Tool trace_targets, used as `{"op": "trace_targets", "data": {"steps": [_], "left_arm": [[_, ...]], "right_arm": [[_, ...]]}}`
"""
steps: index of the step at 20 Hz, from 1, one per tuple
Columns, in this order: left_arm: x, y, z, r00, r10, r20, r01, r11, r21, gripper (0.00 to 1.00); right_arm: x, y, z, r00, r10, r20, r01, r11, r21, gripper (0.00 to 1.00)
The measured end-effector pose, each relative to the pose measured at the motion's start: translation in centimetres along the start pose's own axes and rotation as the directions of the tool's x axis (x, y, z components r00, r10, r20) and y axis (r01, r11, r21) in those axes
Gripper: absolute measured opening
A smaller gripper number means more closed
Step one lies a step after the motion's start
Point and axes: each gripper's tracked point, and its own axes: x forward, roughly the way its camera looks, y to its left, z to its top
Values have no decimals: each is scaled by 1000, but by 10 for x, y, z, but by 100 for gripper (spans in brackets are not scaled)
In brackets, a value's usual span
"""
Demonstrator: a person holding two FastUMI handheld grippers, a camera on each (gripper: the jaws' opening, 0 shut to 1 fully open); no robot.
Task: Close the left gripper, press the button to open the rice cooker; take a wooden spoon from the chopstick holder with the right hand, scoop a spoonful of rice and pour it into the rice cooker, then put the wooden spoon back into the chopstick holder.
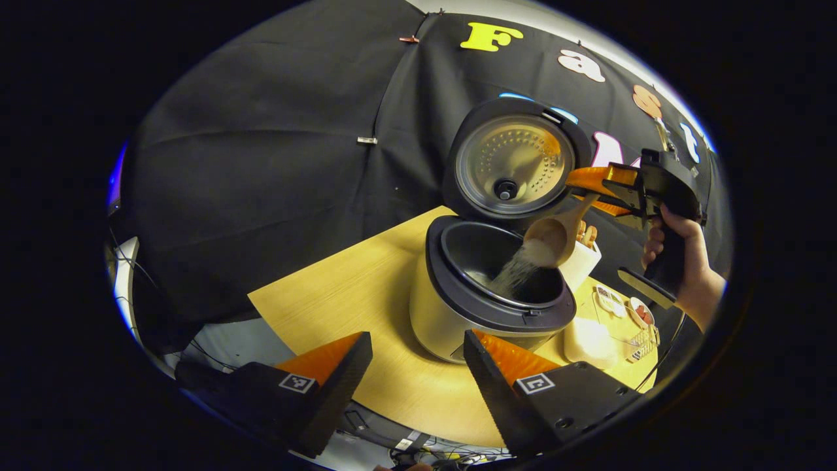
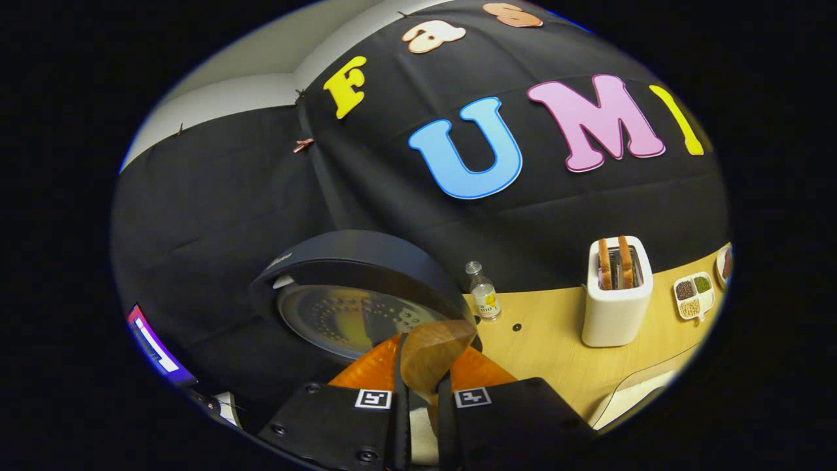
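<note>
The left gripper [image 1: 418, 360] sits nearest in the left gripper view, jaws spread wide with nothing between them, hovering over the wooden table [image 1: 346, 301]. Just past it is the rice cooker [image 1: 487, 297], lid [image 1: 516, 163] flipped up and standing open (shiny inner plate facing us). Over the pot, the wooden spoon [image 1: 556, 235] is tipped down and rice [image 1: 516, 271] is streaming into the bowl. The right gripper [image 1: 598, 190] is clamped on the spoon's handle, with a hand [image 1: 686, 261] holding it. Behind the spoon sits the white chopstick holder [image 1: 582, 261]. In the right gripper view, farther back, there's a small bottle [image 2: 484, 294] and a toaster [image 2: 616, 294].
</note>
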Motion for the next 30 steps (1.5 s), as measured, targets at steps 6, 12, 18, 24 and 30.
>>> {"op": "trace_targets", "data": {"steps": [6, 12, 18, 24, 30], "left_arm": [[-6, 8, 10, 999, 10, 38, -10, 1000, -6, 96], [-1, 27, 16, 997, 41, 58, -40, 999, -20, 96], [-6, 35, 22, 994, 65, 83, -65, 998, -7, 96], [-17, 22, 32, 991, 52, 122, -53, 999, 4, 96], [-20, 0, 44, 990, 11, 140, -15, 1000, 28, 96]], "right_arm": [[6, 41, -15, 994, 109, -12, -108, 948, -300, 20], [-2, 79, -52, 974, 208, -91, -225, 833, -505, 20], [-8, 88, -74, 963, 230, -143, -270, 791, -548, 20], [-14, 74, -29, 982, 183, -54, -190, 910, -369, 20], [-56, 38, 47, 993, 91, 71, -74, 973, -218, 20]]}}
